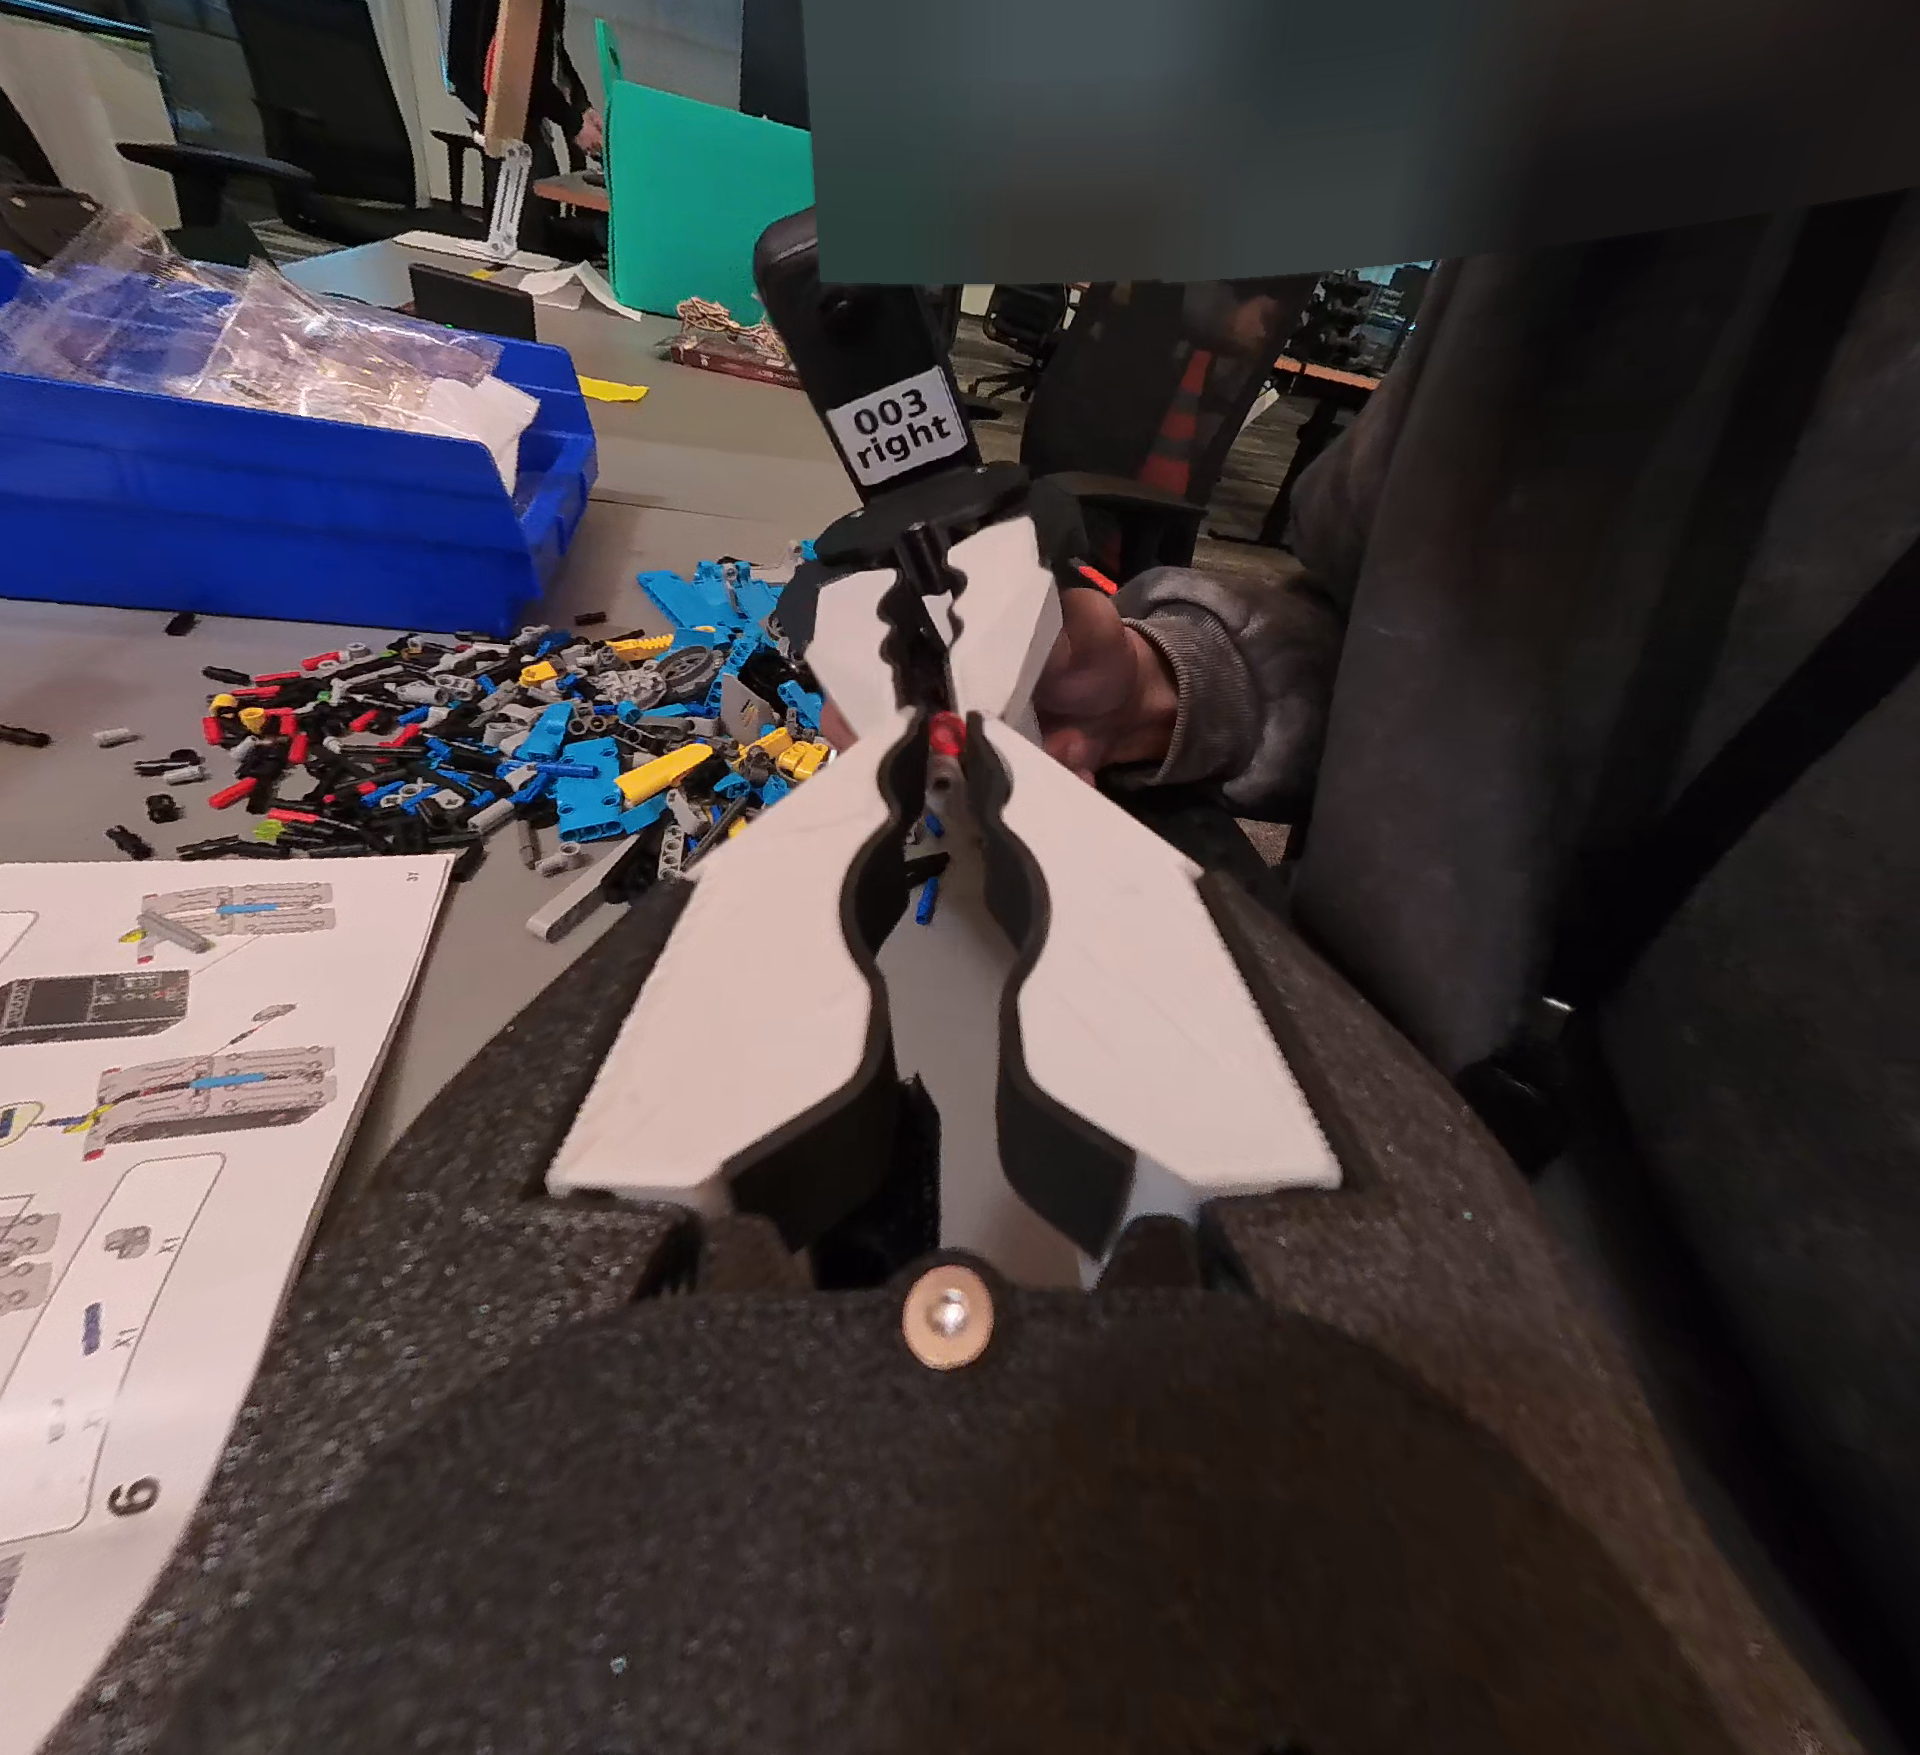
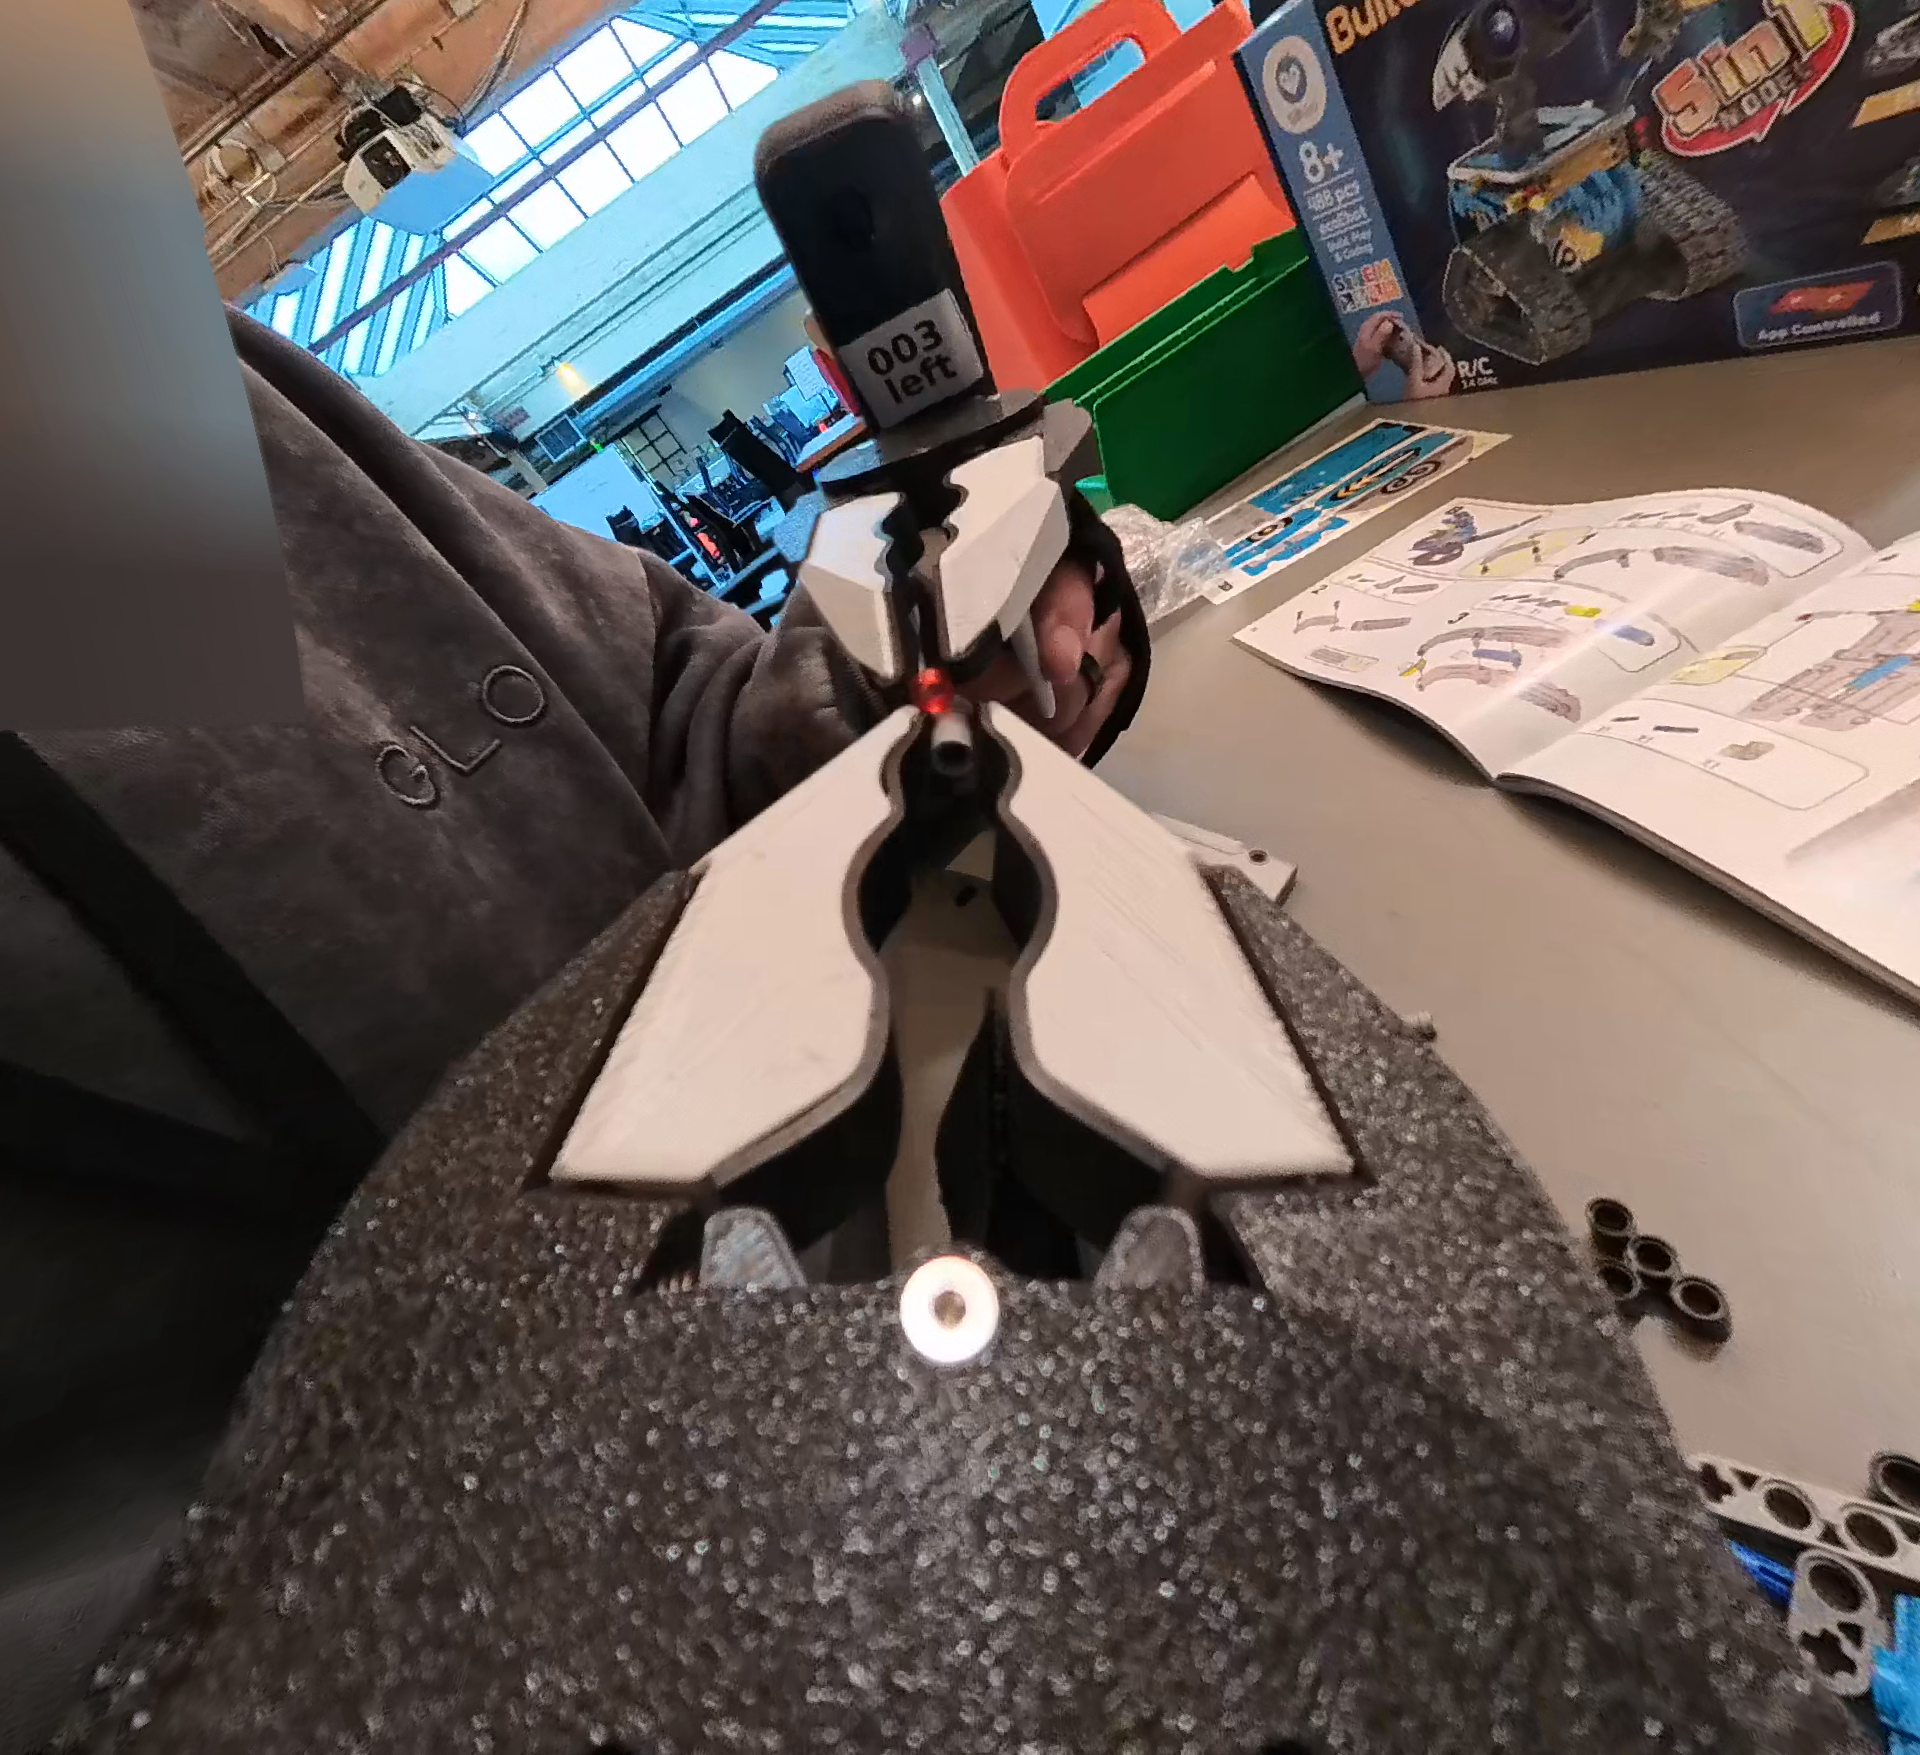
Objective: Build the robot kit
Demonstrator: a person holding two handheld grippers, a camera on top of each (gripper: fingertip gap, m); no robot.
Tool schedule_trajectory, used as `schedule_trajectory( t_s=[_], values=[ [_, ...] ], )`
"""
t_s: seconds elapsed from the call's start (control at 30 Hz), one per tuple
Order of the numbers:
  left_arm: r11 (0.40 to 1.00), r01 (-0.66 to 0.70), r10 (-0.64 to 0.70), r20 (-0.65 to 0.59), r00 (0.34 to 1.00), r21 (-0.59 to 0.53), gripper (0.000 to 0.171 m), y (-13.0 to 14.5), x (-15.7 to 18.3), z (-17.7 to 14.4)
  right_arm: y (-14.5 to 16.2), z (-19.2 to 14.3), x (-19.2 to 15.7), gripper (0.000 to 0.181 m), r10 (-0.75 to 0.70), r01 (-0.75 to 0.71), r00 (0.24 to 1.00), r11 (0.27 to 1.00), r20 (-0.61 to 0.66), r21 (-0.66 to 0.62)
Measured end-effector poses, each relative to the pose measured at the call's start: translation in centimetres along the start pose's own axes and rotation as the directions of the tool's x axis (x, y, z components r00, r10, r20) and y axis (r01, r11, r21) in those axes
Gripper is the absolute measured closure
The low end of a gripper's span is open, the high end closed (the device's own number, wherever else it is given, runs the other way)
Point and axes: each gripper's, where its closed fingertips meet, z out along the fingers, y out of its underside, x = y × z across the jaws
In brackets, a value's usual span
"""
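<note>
My two grippers meet tip to tip above the grey table [image 2: 1455, 1030]. In the left wrist view my left gripper [image 1: 943, 731] is shut on a small grey piece [image 1: 940, 786] with a red pin [image 1: 945, 731] at its tip. The right gripper [image 1: 920, 692] faces it, its tips touching that red pin. In the right wrist view my right gripper [image 2: 948, 718] is shut on a short grey tube piece [image 2: 951, 755]. The left gripper [image 2: 916, 666] faces it with the red pin [image 2: 932, 689] at its tips. A hand holds each far gripper.
A pile of small blue, black, red and yellow building parts [image 1: 520, 749] lies left, by a blue bin [image 1: 260, 500] and an instruction sheet [image 1: 156, 1082]. An open booklet [image 2: 1610, 666], a toy box [image 2: 1610, 95], an orange and green case [image 2: 1143, 251], black rings [image 2: 1652, 1279] and grey beams [image 2: 1818, 1539] lie right. The tips of both grippers are at nearly the same place.
</note>
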Motion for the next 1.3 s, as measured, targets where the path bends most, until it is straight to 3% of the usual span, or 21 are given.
schedule_trajectory(
  t_s=[0.37, 0.53, 0.87, 1.3],
  values=[
    [0.998, -0.057, 0.058, 0.014, 0.998, -0.024, 0.166, 0.0, 0.2, -0.3, -0.2, -0.5, -0.2, 0.174, 0.034, -0.034, 0.999, 0.999, 0.039, 0.005],
    [0.999, -0.047, 0.047, 0.012, 0.999, 0.017, 0.166, -0.6, 0.2, -0.6, 0.2, 0.0, -0.4, 0.174, 0.045, -0.044, 0.998, 0.999, 0.053, -0.011],
    [0.998, -0.013, 0.014, -0.025, 1.0, 0.055, 0.166, -0.7, 0.6, -0.4, -2.0, -1.0, -1.6, 0.174, 0.051, -0.065, 0.99, 0.992, 0.128, 0.107],
    [0.998, -0.036, 0.036, 0.01, 0.999, 0.05, 0.166, -0.8, 0.2, -0.5, -1.5, -1.1, -0.8, 0.174, 0.037, -0.042, 0.996, 0.996, 0.08, 0.074]
  ],
)
